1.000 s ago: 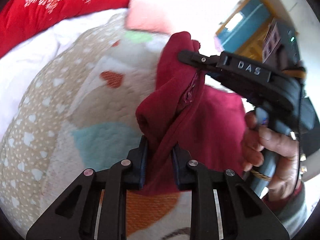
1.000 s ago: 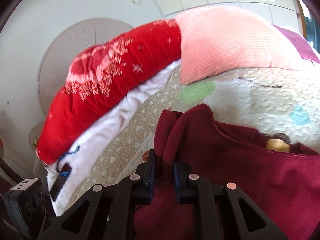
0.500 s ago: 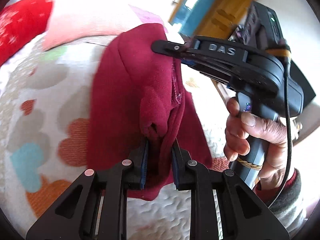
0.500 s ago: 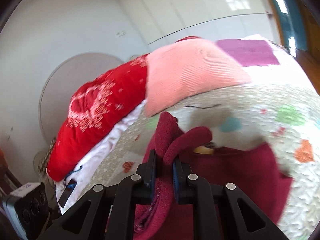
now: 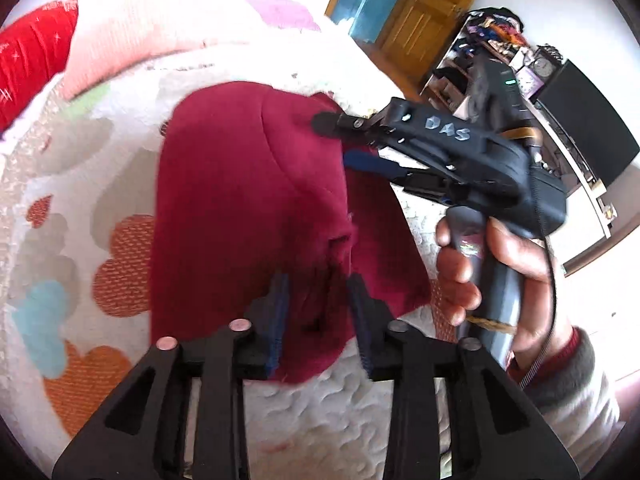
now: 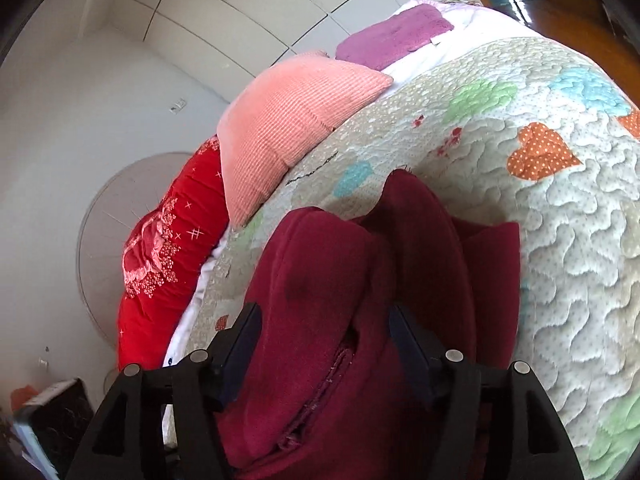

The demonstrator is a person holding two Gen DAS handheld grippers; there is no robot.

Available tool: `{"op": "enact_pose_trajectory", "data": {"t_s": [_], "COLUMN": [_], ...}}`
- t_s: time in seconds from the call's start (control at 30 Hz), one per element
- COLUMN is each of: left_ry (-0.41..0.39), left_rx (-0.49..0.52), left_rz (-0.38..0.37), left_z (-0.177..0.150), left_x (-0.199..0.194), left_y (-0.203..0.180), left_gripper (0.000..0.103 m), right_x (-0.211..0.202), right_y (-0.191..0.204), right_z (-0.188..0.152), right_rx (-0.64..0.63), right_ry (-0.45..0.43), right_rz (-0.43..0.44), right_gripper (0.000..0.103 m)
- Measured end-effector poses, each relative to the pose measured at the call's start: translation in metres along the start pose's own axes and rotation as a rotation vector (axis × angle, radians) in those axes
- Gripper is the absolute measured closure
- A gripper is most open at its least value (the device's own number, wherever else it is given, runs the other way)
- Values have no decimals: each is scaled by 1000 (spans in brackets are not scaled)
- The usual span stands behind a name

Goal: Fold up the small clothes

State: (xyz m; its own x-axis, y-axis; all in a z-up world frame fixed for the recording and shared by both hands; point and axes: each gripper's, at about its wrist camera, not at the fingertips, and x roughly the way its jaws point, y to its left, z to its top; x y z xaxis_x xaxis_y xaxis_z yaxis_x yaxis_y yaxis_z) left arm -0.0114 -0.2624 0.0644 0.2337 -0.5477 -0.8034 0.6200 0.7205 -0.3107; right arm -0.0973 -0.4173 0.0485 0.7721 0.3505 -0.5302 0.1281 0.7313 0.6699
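Note:
A dark red garment (image 5: 240, 200) lies folded over on the heart-patterned quilt (image 5: 80, 240). My left gripper (image 5: 319, 312) is over its near edge. Its jaws are opening, and the cloth lies loose between the pads. At the garment's far edge is my right gripper (image 5: 340, 142), held by a person's hand (image 5: 480, 256). In the right wrist view the right gripper (image 6: 326, 332) has its jaws opening wide. The red garment (image 6: 340, 272) bulges up between them, and the pads do not pinch it.
A pink pillow (image 6: 292, 120), a red embroidered pillow (image 6: 168, 248) and a purple cloth (image 6: 396, 32) lie at the head of the quilt (image 6: 560, 240). Beyond the bed's far side stand a wooden door (image 5: 420, 20), cluttered shelves (image 5: 492, 48) and a dark screen (image 5: 580, 128).
Both grippers pinched the garment's edge before. Now both sets of jaws have parted and the cloth rests on the quilt. The garment was carried across the bed and laid over itself.

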Motion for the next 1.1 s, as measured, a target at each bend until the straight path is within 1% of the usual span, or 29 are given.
{"op": "enact_pose_trajectory", "data": {"t_s": [0.03,0.07,0.13,0.2,0.27,0.33,0.4,0.43,0.47,0.5,0.53,0.57,0.6,0.63,0.67,0.7,0.73,0.8,0.83,0.9,1.0,1.03,1.1], "left_ry": [4,13,42,61,32,-8,-29,-25,-17,-6,8,15,21,20,20,21,22,21,18,3,-25,-36,-40], "left_rx": [-15,-37,-78,-100,-109,-106,-99,-98,-103,-120,-145,-157,-163,-160,-157,-156,-159,-150,-137,-124,-142,-148,-149], "left_rz": [0,-16,-46,-49,-60,-48,-12,18,32,34,19,5,0,2,4,6,8,10,11,2,-20,-21,-1], "left_z": [-4,-7,-13,-23,-32,-35,-35,-39,-41,-43,-46,-48,-50,-51,-51,-50,-47,-46,-42,-39,-34,-32,-32], "left_x": [-1,1,7,5,-19,-35,-39,-38,-34,-29,-23,-20,-17,-16,-14,-14,-12,-15,-17,-24,-32,-32,-26], "left_y": [4,8,13,9,0,6,12,19,23,28,34,36,38,38,38,38,38,35,31,26,28,29,33], "left_gripper": [70,70,70,70,70,70,70,70,70,70,70,70,70,70,70,70,70,70,70,70,70,70,70], "right_x": [2,6,18,28,32,29,12,5,1,1,3,11,18,26,26,28,30,33,29,17,-3,-6,-1], "right_y": [1,3,5,11,20,23,24,23,20,18,16,11,7,1,0,1,5,12,20,37,60,68,70], "right_z": [-1,-3,-6,-9,-10,-9,-11,-12,-12,-11,-11,-11,-11,-12,-13,-14,-14,-15,-15,-13,-8,-5,-1], "right_rx": [1,2,8,5,-32,-55,-57,-58,-65,-72,-72,-60,-40,-16,-15,-25,-46,-75,-118,-214,-345,-418,-484], "right_ry": [4,11,26,22,27,33,-2,-20,-28,-24,-14,16,39,46,36,20,8,16,6,-34,-103,-102,-75], "right_rz": [2,6,-26,-54,-97,-125,-120,-114,-115,-129,-138,-152,-147,-106,-92,-87,-102,-135,-165,-205,-261,-306,-386], "right_gripper": [39,39,39,39,39,39,39,39,39,38,38,38,38,37,37,40,55,71,82,83,84,84,84]}}
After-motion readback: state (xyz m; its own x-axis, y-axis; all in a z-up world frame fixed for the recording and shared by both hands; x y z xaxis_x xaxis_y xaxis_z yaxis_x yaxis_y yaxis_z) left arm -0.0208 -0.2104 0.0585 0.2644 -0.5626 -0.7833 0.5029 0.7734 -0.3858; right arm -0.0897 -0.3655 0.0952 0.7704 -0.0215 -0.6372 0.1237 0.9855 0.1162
